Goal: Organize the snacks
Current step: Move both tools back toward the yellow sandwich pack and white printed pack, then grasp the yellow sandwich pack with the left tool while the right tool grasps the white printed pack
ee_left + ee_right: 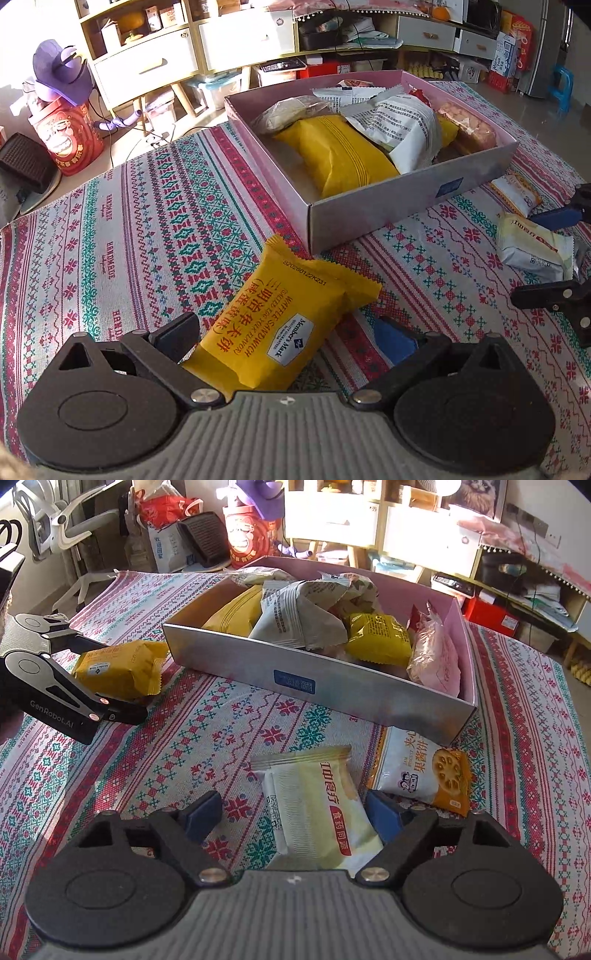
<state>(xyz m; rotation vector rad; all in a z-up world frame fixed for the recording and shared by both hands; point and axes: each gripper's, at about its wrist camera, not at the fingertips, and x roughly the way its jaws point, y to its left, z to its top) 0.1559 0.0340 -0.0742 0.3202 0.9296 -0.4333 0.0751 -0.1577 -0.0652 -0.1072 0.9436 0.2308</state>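
A yellow waffle sandwich packet (286,321) lies on the patterned tablecloth between the fingers of my left gripper (291,332), which is open around it; it also shows in the right wrist view (118,668). My right gripper (295,812) is open around a pale yellow-white snack packet (317,812), also seen in the left wrist view (532,247). A white-and-orange biscuit packet (421,771) lies beside it. The pink-lined box (369,206) holds several snack packets, among them a large yellow one (340,155).
The patterned tablecloth (129,229) covers the table. Beyond the far edge stand white drawer cabinets (147,66), a red tin (70,140) with a purple hat, and storage boxes. The left gripper shows in the right wrist view (110,679).
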